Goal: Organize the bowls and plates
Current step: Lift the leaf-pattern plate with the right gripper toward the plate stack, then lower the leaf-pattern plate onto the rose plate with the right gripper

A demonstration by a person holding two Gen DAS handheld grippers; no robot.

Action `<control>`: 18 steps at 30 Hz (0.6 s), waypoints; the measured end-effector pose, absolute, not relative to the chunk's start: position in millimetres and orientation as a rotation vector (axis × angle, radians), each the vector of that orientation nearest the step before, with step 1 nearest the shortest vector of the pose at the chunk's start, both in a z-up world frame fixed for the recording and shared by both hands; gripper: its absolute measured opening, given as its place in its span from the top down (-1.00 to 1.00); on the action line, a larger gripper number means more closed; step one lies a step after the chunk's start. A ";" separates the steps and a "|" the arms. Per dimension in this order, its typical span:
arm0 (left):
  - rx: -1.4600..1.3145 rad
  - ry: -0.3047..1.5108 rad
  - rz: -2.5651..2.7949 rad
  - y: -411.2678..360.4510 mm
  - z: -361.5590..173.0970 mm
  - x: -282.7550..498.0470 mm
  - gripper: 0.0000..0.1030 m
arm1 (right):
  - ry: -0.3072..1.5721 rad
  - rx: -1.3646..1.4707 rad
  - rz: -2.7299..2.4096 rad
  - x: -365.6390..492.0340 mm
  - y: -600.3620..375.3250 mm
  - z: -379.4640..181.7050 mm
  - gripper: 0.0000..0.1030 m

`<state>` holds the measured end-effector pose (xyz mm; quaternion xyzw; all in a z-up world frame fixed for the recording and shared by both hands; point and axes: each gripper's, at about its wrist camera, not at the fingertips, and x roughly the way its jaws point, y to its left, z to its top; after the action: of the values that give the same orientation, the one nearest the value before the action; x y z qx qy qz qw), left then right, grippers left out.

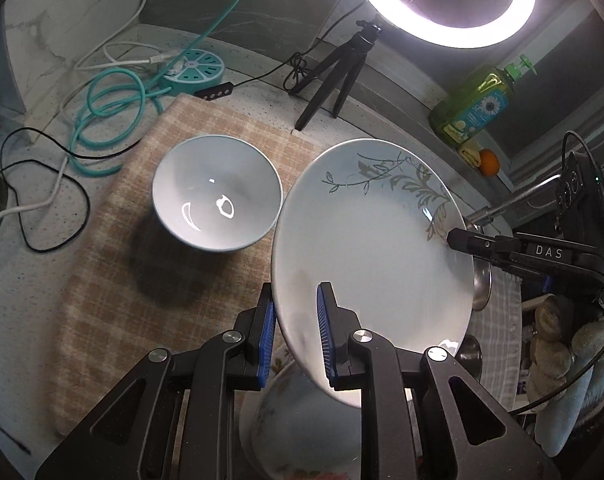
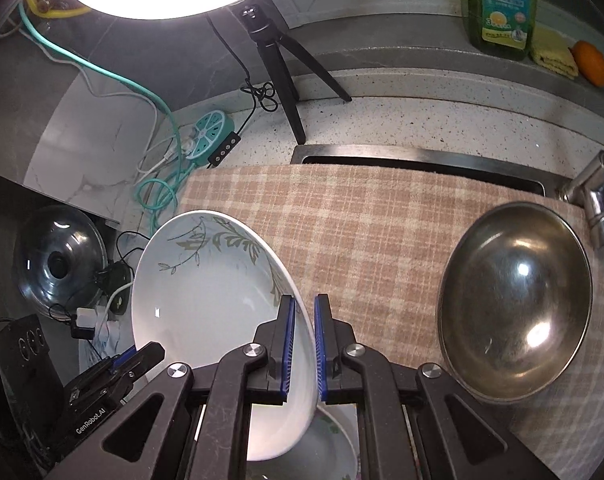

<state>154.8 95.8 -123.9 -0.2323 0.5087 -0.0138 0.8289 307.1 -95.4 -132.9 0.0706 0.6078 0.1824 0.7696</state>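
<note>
You have the leaf-patterned plate point(image 1: 366, 240) pinched between both tongs, lifted clear of the checked cloth point(image 1: 114, 280) and tilted on a slant, its decorated face turned up toward the ring light point(image 1: 442, 0). Your left gripper point(image 1: 298, 332) is closed narrowly on the plate's near rim: one blue pad point(image 1: 267, 340) sits against the underside, the other against the white face, with only the rim's thickness between them. Your right gripper point(image 2: 304, 344) clamps the opposite edge of the same plate point(image 2: 206, 288), its two blue pads nearly together with the thin rim running between them; in the left wrist view its black fingertips reach onto the plate's far right edge. Taking the plate as your landmark: the white bowl point(image 1: 217, 194) stands upright on the cloth just beside the plate's left edge, apart from it. Directly under the plate lies a floral dish point(image 1: 302, 420), only partly visible below your fingers. The steel bowl point(image 2: 516, 300) rests on the cloth well to the plate's right, near the tap point(image 2: 598, 200). Beyond the plate, the tripod point(image 2: 278, 64) stands on the speckled counter, with the green soap bottle point(image 2: 502, 4) and an orange point(image 2: 592, 63) on the ledge further back. The round teal power strip point(image 1: 194, 66) lies past the bowl, to the plate's far left.
</note>
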 end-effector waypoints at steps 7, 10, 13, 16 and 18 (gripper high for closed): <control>-0.464 1.094 -0.081 96.7 -127.8 131.5 0.65 | 1.325 0.207 0.356 264.9 -103.7 -142.8 0.82; -0.452 1.104 -0.095 95.1 -133.0 121.1 0.65 | 1.330 0.228 0.344 246.7 -107.8 -150.4 0.82; -0.440 1.117 -0.107 92.5 -139.9 111.1 0.65 | 1.340 0.243 0.330 232.1 -111.8 -159.9 0.82; -0.435 1.133 -0.114 89.3 -147.7 103.2 0.65 | 1.354 0.256 0.320 219.9 -116.5 -170.7 0.82; -0.433 1.141 -0.116 86.5 -152.4 99.4 0.65 | 1.367 0.264 0.312 211.2 -120.7 -178.5 0.82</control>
<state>99.4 86.5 -152.4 -0.2033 0.5354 -0.0546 0.8179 211.2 -120.7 -178.5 0.1212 0.6268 0.1429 0.7563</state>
